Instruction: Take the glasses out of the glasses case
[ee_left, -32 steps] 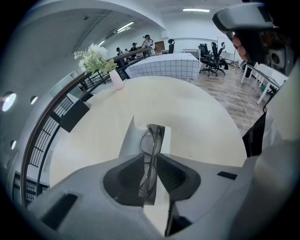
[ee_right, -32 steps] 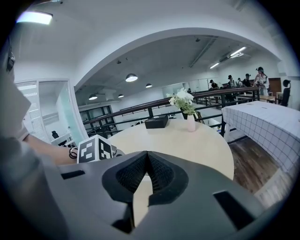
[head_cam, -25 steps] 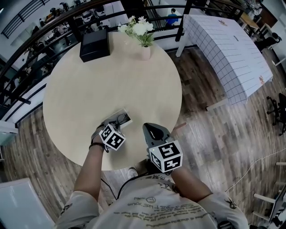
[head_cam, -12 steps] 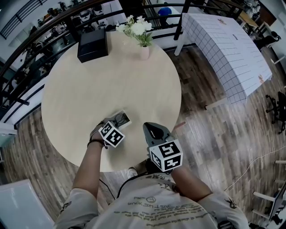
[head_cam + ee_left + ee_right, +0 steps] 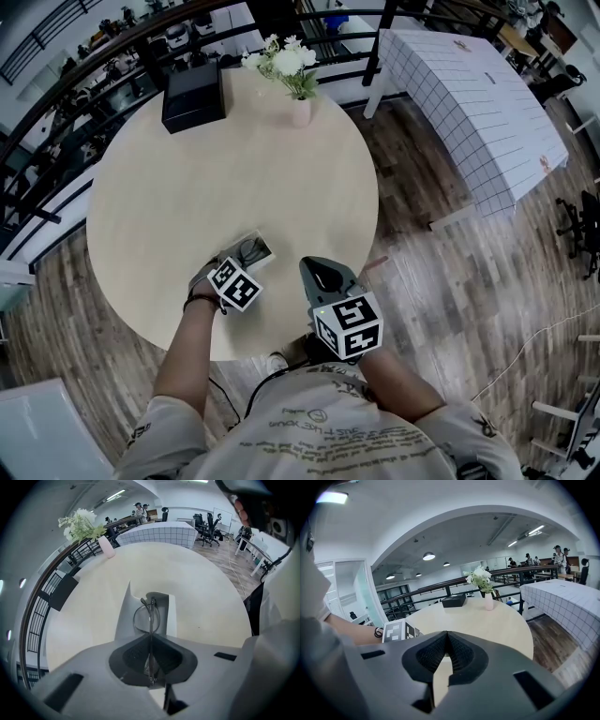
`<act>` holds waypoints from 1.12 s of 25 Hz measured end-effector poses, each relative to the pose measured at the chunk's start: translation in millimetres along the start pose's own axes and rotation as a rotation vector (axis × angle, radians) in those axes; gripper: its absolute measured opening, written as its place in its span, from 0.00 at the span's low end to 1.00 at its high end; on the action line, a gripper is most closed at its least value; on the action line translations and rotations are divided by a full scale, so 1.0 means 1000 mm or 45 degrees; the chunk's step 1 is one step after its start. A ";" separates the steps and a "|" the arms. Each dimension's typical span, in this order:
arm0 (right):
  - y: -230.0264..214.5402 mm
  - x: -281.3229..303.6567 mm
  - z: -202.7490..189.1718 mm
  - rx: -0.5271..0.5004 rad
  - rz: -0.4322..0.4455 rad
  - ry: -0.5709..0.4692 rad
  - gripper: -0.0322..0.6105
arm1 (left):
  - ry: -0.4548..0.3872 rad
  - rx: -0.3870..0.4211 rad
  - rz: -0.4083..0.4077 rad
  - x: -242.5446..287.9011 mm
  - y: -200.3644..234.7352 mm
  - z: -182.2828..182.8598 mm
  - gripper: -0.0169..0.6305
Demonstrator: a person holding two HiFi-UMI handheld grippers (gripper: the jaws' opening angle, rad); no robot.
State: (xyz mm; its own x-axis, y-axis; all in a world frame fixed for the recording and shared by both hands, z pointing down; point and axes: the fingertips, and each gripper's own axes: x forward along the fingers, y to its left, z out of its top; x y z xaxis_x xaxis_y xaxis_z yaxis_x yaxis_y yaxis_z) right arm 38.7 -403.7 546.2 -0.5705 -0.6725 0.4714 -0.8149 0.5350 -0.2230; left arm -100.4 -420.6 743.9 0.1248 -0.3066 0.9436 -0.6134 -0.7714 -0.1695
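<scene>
Glasses (image 5: 151, 616) are clamped edge-on in the left claw (image 5: 150, 638). One round lens rim shows just above the closed pads, directly over the open glasses case (image 5: 123, 616). Whether the frame has cleared the case or rests in it cannot be determined.

Round pale bench (image 5: 234, 141) fills the upper left of the head view. A black box (image 5: 193, 94) sits at its far edge. A pink vase (image 5: 300, 111) of white flowers stands near the box, to its right.

The white glasses case (image 5: 267, 253) lies open near the bench's lower edge, left of centre. The left claw (image 5: 242, 259) is at the case, its marker cube just below.

The right claw (image 5: 323, 273) is at lower centre of the head view, near the bench's lower right edge and apart from the case. In the right claw view the claw (image 5: 447, 637) is clenched on nothing, tips meeting.

Against the frames of the last second, both claws and the case hold almost the same places. The left marker cube has shifted only slightly, and the glasses remain over the case.
</scene>
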 end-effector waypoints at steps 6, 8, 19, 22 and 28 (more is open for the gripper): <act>0.002 -0.003 0.001 -0.003 0.010 -0.010 0.07 | -0.035 -0.016 0.056 -0.013 0.007 0.004 0.07; 0.006 -0.006 0.003 -0.010 0.015 -0.016 0.07 | -0.049 -0.019 0.081 -0.021 0.009 0.005 0.07; 0.027 -0.015 0.015 -0.049 0.053 -0.067 0.07 | -0.279 -0.090 0.147 -0.086 -0.001 0.041 0.07; 0.037 -0.017 0.021 -0.069 0.078 -0.093 0.07 | -0.361 -0.149 0.200 -0.111 0.001 0.047 0.07; 0.061 -0.023 0.033 -0.093 0.128 -0.140 0.07 | -0.526 -0.325 0.291 -0.167 -0.003 0.046 0.07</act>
State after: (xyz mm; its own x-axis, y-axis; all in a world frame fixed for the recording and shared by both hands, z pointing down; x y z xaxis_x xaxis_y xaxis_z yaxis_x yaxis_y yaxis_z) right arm -1.1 -372.7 494.2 -0.6596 -0.6635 0.3530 -0.7460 0.6353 -0.1997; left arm -83.5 -392.8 574.2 0.2307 -0.6843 0.6917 -0.8246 -0.5149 -0.2343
